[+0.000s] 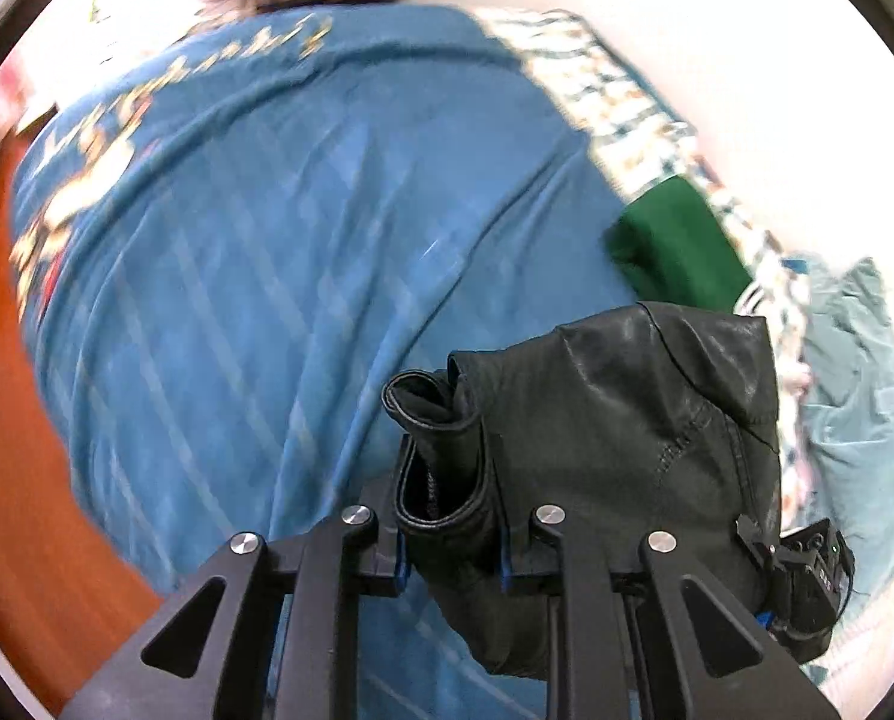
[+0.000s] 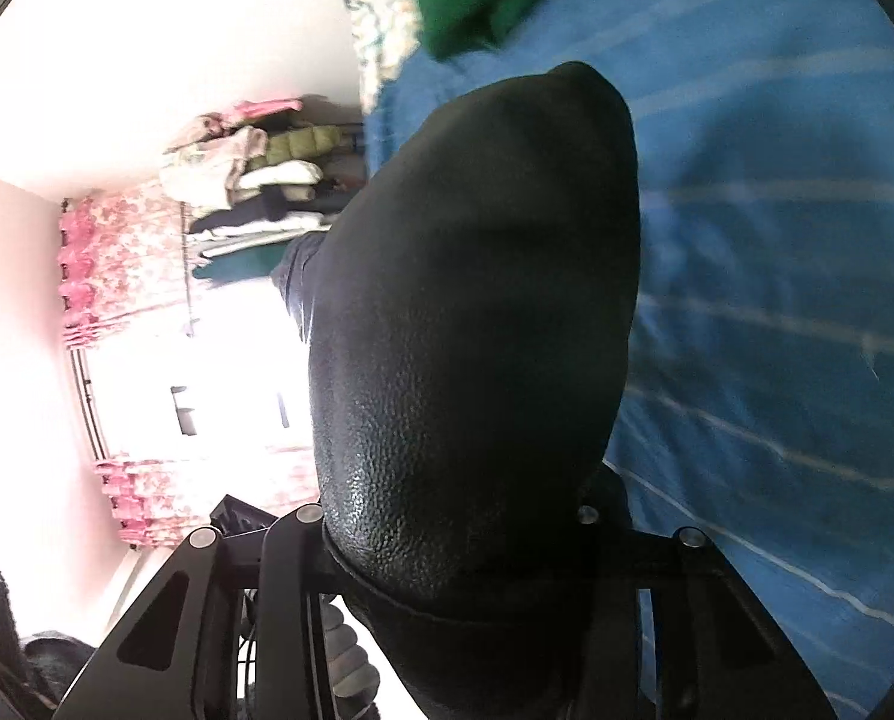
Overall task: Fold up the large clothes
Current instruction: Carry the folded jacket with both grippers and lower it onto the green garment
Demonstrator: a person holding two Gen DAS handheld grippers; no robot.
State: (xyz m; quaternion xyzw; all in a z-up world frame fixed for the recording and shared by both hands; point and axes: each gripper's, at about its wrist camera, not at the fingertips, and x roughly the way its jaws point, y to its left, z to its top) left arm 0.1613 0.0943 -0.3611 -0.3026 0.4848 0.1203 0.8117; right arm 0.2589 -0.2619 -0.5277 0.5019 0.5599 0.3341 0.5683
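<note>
Jacket (image 1: pixel 627 438) hangs in the air over the bed (image 1: pixel 279 276), near its edge by the wall. Left claw (image 1: pixel 450 546) and right claw (image 2: pixel 453 534) both pinch it tight. Smooth leather could slip out. Green cloth (image 1: pixel 675 252) lies nearby. Pink curtains (image 2: pixel 123 252) hang behind.

Ahead of the left tongs (image 1: pixel 450 516), a broad stretch of the blue striped bedspread (image 1: pixel 279 252) lies bare, wrinkled but free of things, reaching to the orange-brown floor (image 1: pixel 9 450) at the left. The black leather garment (image 1: pixel 615 438) bunches between those tongs and blocks the lower right. Beyond it, a folded dark green cloth (image 1: pixel 669 246) sits near the bed's patterned edge, with a pale teal cushion (image 1: pixel 861 390) further right. In the right wrist view, black leather (image 2: pixel 477 330) fills the middle; blue bedspread (image 2: pixel 777 270) is open to its right.
</note>
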